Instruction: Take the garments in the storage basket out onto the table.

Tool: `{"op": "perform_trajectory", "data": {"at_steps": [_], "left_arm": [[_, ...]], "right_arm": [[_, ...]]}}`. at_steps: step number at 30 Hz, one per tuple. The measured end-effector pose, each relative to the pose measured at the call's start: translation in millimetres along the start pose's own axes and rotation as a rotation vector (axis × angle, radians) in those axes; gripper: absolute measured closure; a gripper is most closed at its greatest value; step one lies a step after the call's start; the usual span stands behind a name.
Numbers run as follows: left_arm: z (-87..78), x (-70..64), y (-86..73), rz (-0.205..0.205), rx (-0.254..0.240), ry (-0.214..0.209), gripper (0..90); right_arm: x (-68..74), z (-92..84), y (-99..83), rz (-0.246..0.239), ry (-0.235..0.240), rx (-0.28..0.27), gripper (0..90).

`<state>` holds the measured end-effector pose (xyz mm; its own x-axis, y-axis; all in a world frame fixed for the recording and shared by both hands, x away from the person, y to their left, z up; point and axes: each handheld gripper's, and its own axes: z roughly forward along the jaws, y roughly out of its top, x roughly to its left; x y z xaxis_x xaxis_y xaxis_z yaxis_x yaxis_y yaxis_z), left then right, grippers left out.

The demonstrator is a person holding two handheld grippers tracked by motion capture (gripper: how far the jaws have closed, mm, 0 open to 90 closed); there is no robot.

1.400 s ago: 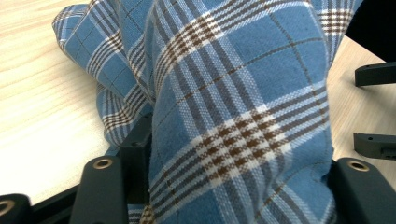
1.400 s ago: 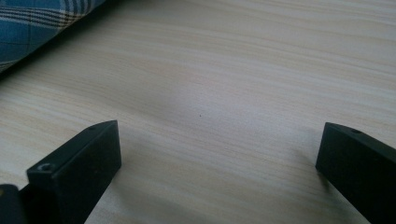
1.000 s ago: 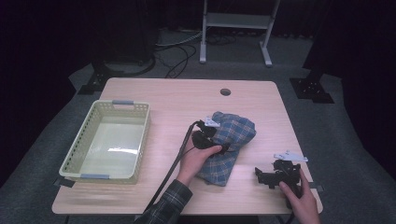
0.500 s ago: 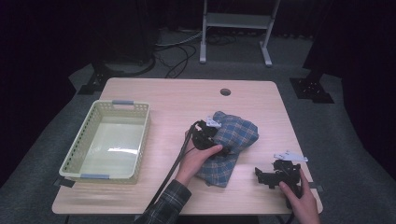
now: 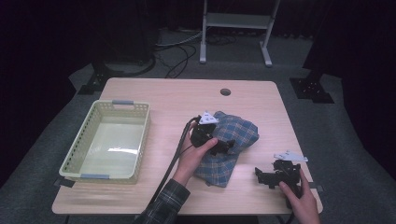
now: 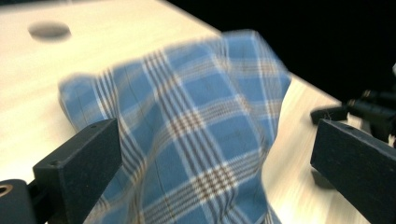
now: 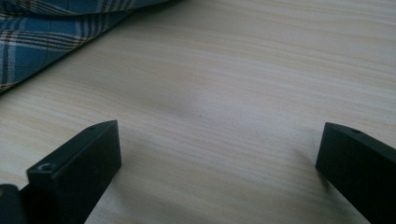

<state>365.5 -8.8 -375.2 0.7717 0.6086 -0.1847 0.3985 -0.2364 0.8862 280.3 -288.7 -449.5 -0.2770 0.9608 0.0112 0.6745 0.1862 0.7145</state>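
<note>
A blue plaid cloth (image 5: 240, 133) lies crumpled right of the table's middle. My left gripper (image 5: 225, 146) hovers just over its left part, and its jaws have just been opening. In the left gripper view the left gripper (image 6: 215, 140) stands open, with the cloth (image 6: 187, 93) humped between and beyond the jaws and neither pad pressing on it. My right gripper (image 5: 261, 176) rests low at the front right, pointing left toward the cloth. In the right gripper view the right gripper (image 7: 219, 149) is open over bare wood, with the cloth's edge (image 7: 42, 37) at the top left.
A pale yellow-green basket (image 5: 74, 154) stands on the left of the wooden table (image 5: 168, 98). A round cable hole (image 5: 225, 92) sits near the far edge. The left gripper's cable (image 5: 175, 156) trails toward the front edge. Dark floor and a metal stand lie beyond.
My left gripper has risen a little and shifted slightly over the cloth. The cloth and the right gripper stay where they were.
</note>
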Motion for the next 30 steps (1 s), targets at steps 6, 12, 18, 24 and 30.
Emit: {"op": "perform_trajectory", "data": {"at_steps": [6, 12, 18, 24, 30], "left_arm": [[-18.7, -2.5, 6.5, 0.035, -0.114, 0.005, 1.4], [-39.2, -6.0, 9.2, 0.066, -0.192, -0.011, 1.4], [-60.5, -6.5, 4.8, 0.087, -0.279, 0.010, 1.4], [-78.3, -3.2, -10.4, 0.121, -0.340, 0.017, 1.4], [-89.2, -0.2, -29.4, 0.144, -0.372, 0.020, 1.4]], "right_arm": [[0.0, -0.1, 0.0, 0.000, 0.000, 0.001, 0.0], [0.1, -0.1, 0.0, 0.001, 0.000, 0.002, 0.0], [0.0, -0.2, 0.0, 0.000, 0.000, 0.002, 0.0], [0.0, -0.1, 0.0, 0.000, 0.001, 0.001, 0.0], [0.1, 0.0, 0.0, 0.000, 0.000, 0.001, 0.0]]}}
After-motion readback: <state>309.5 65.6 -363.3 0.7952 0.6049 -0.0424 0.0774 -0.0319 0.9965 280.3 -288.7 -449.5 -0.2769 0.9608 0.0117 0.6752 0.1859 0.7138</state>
